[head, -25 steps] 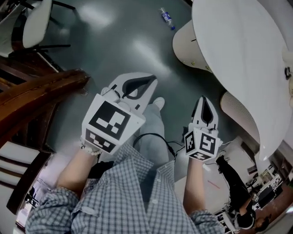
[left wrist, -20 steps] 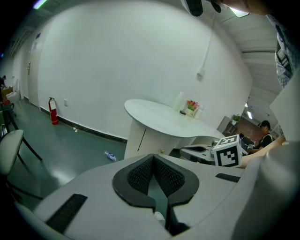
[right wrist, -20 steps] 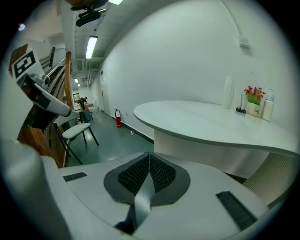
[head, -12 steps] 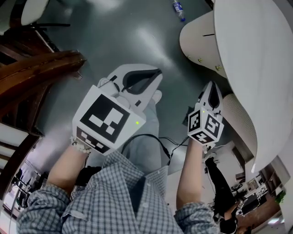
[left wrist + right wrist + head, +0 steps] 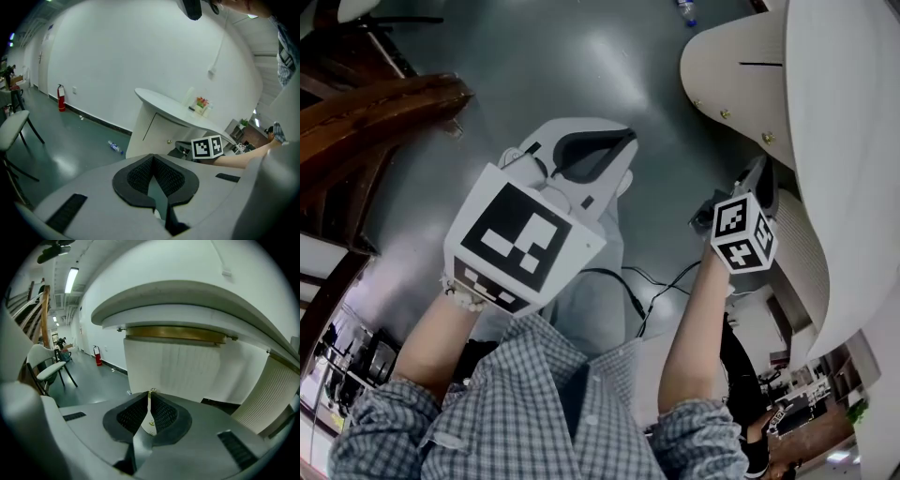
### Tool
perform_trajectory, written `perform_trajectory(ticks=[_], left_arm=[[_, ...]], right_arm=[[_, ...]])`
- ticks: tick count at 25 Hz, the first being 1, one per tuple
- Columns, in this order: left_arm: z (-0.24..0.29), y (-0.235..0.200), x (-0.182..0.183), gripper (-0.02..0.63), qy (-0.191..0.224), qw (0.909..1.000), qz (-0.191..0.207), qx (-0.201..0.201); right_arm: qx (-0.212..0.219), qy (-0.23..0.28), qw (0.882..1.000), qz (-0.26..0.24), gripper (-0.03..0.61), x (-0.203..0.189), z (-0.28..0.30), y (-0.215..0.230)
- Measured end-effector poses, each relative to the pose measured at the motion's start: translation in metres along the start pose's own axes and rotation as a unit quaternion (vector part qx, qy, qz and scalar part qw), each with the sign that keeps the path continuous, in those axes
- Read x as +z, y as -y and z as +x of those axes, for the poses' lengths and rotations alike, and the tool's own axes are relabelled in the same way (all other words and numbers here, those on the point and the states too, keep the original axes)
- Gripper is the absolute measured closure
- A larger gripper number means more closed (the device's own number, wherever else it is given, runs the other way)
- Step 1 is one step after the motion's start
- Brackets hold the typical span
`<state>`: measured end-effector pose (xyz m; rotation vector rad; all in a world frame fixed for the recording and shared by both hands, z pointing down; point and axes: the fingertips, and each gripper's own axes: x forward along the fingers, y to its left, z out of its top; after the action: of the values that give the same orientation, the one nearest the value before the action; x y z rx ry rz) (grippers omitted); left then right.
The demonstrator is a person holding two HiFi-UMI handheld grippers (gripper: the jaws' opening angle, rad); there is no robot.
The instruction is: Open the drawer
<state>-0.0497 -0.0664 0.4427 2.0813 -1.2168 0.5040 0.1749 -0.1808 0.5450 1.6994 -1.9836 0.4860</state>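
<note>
My right gripper now sits higher and farther from me than a second ago, its nose tucked just under the rim of the white desk instead of hanging short of it over the floor. Its marker cube shows a different face upward. My left gripper is slightly higher too. The bottle now lies at the head view's top edge.

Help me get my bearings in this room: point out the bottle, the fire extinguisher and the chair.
bottle [image 5: 115, 147], left gripper view, middle of its body on the floor.
fire extinguisher [image 5: 60, 98], left gripper view, its red cylinder.
chair [image 5: 13, 125], left gripper view, its pale seat.
</note>
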Motion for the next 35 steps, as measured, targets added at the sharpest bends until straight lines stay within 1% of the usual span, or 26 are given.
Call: perform_trajectory(ticks=[4,8,9,10,11,16,20,25,32,35], left_arm=[[-0.002,-0.002,-0.012,0.617,-0.004,0.9999,-0.015,-0.001],[-0.004,-0.006,-0.019,0.617,-0.014,0.9999,0.000,0.007],[-0.002,-0.006,-0.019,0.617,-0.013,0.9999,-0.001,0.009],[0.000,-0.005,-0.019,0.617,-0.011,0.9999,-0.005,0.009],[0.002,-0.003,-0.020,0.617,-0.010,0.9999,-0.010,0.009],[0.000,-0.001,-0.025,0.615,-0.010,0.9998,-0.010,0.010],[-0.003,-0.004,-0.025,0.617,-0.012,0.9999,-0.004,0.005],[0.001,-0.004,-0.032,0.617,-0.014,0.9999,-0.003,0.001],[0.001,0.000,-0.032,0.617,-0.018,0.9998,0.006,-0.008],[0.003,0.001,-0.031,0.615,-0.018,0.9998,0.009,-0.004]], right_arm=[[-0.004,-0.013,1.000,-0.002,0.568,-0.006,0.014,0.001],[-0.008,-0.024,1.000,0.011,0.565,-0.010,0.024,0.001],[-0.007,-0.026,1.000,0.015,0.551,-0.010,0.028,0.003],[-0.006,-0.027,0.999,0.019,0.510,-0.012,0.031,0.006],[-0.005,-0.028,0.999,0.020,0.499,-0.013,0.034,0.008],[-0.003,-0.022,1.000,0.021,0.495,-0.012,0.040,0.006],[-0.011,-0.010,1.000,0.022,0.495,-0.006,0.045,0.004],[-0.013,-0.003,1.000,0.017,0.495,-0.013,0.048,0.003],[-0.014,-0.007,1.000,0.010,0.495,-0.016,0.045,-0.002],[-0.014,-0.008,1.000,0.013,0.495,-0.020,0.040,0.000]])
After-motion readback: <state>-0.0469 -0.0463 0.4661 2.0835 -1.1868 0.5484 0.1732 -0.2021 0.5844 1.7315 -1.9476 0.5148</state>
